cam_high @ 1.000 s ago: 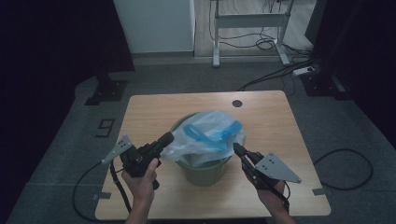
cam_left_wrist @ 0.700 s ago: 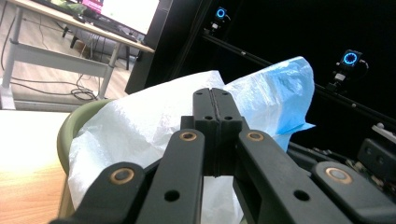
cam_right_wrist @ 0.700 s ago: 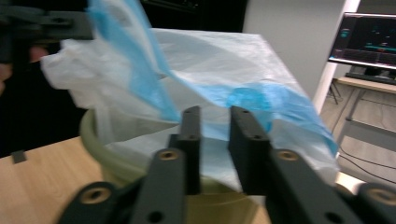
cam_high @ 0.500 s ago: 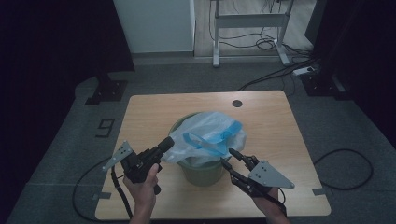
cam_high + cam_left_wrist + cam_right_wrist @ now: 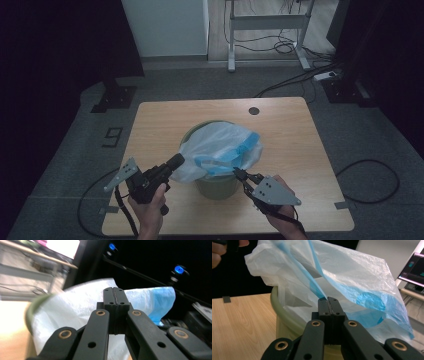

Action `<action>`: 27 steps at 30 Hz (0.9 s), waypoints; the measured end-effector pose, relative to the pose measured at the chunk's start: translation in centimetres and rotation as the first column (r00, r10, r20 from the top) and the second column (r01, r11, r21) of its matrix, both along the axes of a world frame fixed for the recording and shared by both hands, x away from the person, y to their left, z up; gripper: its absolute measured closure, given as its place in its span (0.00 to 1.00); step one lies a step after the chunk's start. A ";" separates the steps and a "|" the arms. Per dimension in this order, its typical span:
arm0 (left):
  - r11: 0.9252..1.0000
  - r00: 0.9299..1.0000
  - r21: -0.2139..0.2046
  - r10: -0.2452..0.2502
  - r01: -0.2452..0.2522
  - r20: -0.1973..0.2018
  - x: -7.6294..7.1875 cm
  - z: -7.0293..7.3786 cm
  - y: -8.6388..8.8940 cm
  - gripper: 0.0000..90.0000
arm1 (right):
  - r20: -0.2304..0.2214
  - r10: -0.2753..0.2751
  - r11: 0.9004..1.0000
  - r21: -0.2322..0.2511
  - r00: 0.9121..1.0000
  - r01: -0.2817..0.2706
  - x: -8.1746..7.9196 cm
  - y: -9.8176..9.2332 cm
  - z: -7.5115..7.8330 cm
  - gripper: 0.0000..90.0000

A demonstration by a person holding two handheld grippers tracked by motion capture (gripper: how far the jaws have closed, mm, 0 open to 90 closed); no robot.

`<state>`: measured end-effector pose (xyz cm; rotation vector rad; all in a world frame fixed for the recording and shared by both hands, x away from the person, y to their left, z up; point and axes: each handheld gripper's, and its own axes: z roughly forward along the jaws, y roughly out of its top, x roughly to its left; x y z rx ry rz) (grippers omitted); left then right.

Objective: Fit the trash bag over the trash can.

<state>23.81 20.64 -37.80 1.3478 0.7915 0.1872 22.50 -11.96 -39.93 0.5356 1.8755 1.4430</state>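
Green bin sits mid-table with the white-and-blue bag bunched on top; left gripper and right gripper both pinch its plastic, jaws pressed together

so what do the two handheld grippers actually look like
Both are black. The left gripper and right gripper each carry a grey three-cornered plate on top and trail a black cable. Up close, the linked jaw arms show brass-coloured pivot rivets and small screw holes. No sleeves visible.
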 end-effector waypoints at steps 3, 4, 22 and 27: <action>0.999 0.999 0.020 -0.041 0.041 0.004 -0.5 0.3 0.5 0.90 | 0.007 0.017 1.000 -0.013 1.000 -0.017 -0.5 -0.4 0.0 0.99; 0.999 0.999 0.039 -0.036 0.036 0.011 -0.6 0.8 0.7 0.87 | 0.008 0.021 1.000 -0.016 1.000 -0.021 -0.5 -0.5 -0.1 0.99; 0.914 0.988 0.380 -0.106 0.140 -0.109 5.8 5.9 -3.5 0.44 | 0.017 0.063 0.995 -0.080 0.998 -0.061 -0.4 0.0 0.1 0.99; 0.867 0.989 0.481 -0.091 0.135 -0.114 6.6 6.2 -5.2 0.62 | 0.012 0.066 0.995 -0.080 0.998 -0.065 -0.3 0.1 0.0 0.99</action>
